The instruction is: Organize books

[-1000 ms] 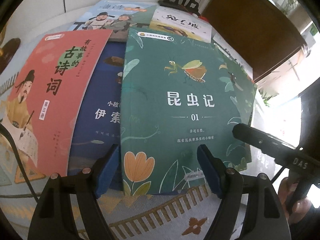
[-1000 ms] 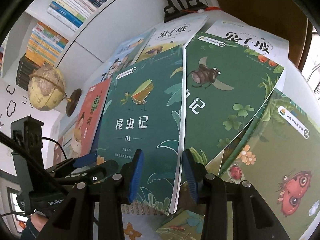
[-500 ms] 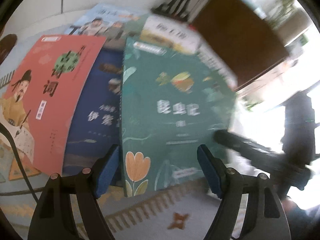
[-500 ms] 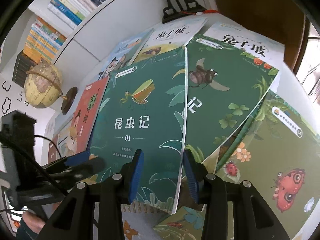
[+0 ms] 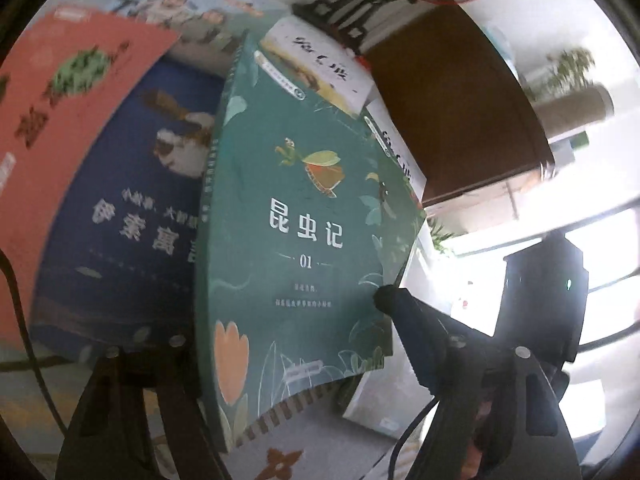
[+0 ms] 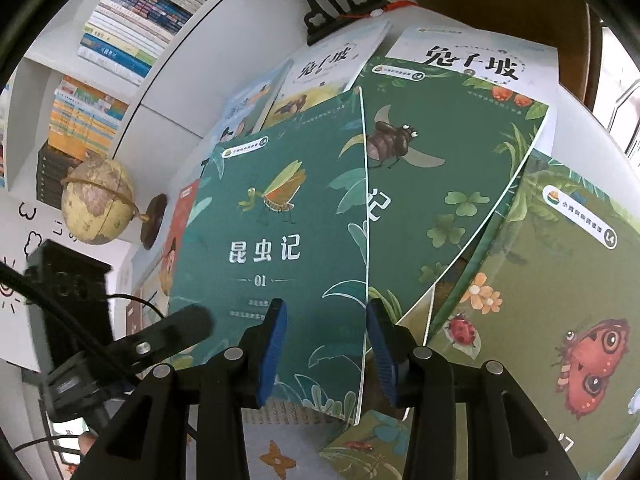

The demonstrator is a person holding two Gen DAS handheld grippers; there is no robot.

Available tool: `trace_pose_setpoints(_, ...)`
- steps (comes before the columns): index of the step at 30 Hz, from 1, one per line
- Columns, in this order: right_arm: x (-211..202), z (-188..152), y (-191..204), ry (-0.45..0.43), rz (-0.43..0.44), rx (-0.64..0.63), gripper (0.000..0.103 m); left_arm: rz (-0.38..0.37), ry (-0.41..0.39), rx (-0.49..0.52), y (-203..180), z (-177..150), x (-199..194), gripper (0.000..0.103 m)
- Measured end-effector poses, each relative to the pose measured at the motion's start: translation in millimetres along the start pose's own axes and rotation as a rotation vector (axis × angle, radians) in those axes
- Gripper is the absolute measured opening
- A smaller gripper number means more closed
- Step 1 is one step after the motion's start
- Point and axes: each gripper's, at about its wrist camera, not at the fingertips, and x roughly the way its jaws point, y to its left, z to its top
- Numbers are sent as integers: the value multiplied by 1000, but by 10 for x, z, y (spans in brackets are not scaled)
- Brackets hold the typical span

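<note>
The green insect book marked 01 (image 5: 304,240) (image 6: 280,248) lies slanted on top of a spread of overlapping books. My left gripper (image 5: 300,340) is at its lower spine corner and its jaws are closing. The book's bottom edge sits between them, and the corner hides the left finger; I see no pad pressing. In the right wrist view one black finger (image 6: 180,328) of that gripper lies over the cover. My right gripper (image 6: 326,340) is open and straddles the book's right edge: one pad above the cover, the other past the edge.
A red book (image 5: 60,140) and a navy book (image 5: 120,220) lie to the left. A beetle book (image 6: 440,184), a white book (image 6: 472,64) and a butterfly book (image 6: 560,300) lie to the right. A globe (image 6: 96,204), bookshelves (image 6: 132,32) and a black stand (image 6: 332,4) are behind.
The left wrist view has rolled and come closer to the green book, whose corner now covers the left finger; its jaws have narrowed. The right gripper has hardly moved.
</note>
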Motion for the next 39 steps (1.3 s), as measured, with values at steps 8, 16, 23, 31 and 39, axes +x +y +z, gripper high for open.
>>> trace_pose_setpoints(8, -97, -10, 3, 24, 56, 19, 54, -186, 11, -174, 113, 54, -41, 11)
trace_pose_setpoints(16, -230, -138, -178, 52, 182, 107, 63, -445, 68, -376, 139, 83, -38, 10)
trace_pose_setpoints(23, -238, -143, -512, 17, 432, 342, 65, -524, 124, -437, 94, 78, 50, 10)
trace_pose_setpoints(31, -271, -86, -357, -19, 304, 252, 34, -198, 123, -231, -109, 61, 36, 11)
trace_pose_setpoints(39, -307, -238, 106, -50, -65, -112, 32, 141, 80, 147, -644, -101, 60, 17)
